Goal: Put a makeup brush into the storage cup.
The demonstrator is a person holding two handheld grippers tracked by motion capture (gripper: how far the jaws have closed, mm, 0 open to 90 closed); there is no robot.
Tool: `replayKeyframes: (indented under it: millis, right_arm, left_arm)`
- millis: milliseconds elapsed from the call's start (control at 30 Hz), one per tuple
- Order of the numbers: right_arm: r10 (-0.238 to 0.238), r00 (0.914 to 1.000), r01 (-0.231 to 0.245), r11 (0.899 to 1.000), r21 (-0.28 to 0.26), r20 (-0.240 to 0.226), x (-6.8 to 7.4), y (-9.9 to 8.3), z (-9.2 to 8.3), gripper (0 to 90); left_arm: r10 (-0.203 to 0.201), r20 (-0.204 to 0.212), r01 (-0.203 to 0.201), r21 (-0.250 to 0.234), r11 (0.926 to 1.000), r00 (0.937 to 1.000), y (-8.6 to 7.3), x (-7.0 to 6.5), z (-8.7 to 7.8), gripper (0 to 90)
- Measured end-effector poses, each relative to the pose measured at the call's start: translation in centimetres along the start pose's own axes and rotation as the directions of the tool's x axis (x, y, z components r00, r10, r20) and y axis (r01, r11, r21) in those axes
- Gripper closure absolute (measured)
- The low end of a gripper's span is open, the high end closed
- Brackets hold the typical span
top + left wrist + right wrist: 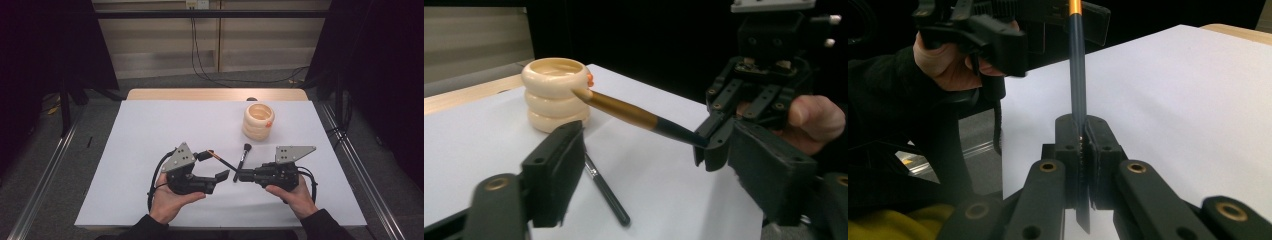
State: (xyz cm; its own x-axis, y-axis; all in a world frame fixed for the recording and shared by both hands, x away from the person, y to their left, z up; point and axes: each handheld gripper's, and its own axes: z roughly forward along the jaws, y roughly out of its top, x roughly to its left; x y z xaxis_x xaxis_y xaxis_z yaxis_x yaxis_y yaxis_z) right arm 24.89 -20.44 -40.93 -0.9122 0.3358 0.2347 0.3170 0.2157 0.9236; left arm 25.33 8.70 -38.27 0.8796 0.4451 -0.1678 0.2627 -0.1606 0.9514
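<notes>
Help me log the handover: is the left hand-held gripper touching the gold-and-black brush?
Apart. The left gripper view shows the left hand-held gripper open, its jaws clear of the brush, which the right hand-held gripper clamps.

A lab test booth: black curtains [45, 45], metal frame rails [42, 165], loose cables [210, 70], a white counter [150, 130].
</notes>
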Motion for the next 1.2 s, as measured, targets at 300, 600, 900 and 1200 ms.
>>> replayKeyframes:
  millis: [300, 600, 900, 1200]
  right_arm:
    - [0.001, 1.0000, -0.001, 1.000, -0.003, 0.005, 0.03, -0.09, 0.07, 85.6]
    - [-0.002, 0.9996, 0.002, 1.000, 0.000, 0.028, -0.02, -0.17, 0.05, 85.6]
    - [-0.005, 0.9999, 0.005, 1.000, 0.014, 0.012, 0.11, -0.35, 0.42, 85.6]
    - [-0.027, 0.9996, 0.027, 0.999, 0.037, 0.005, 0.33, -0.45, 0.84, 85.5]
  left_arm:
    - [-0.056, 0.007, 0.056, -0.052, 0.9971, 0.9984, 0.59, 0.11, 0.08, 48.3]
    - [-0.074, 0.010, 0.074, -0.058, 0.9956, 0.9972, 0.27, 0.38, 0.07, 62.7]
    - [-0.073, 0.040, 0.075, -0.055, 0.9957, 0.9965, 0.39, 0.55, -0.18, 69.0]
    - [-0.117, 0.119, 0.126, -0.076, 0.9891, 0.9860, 0.78, 0.50, -0.12, 77.5]
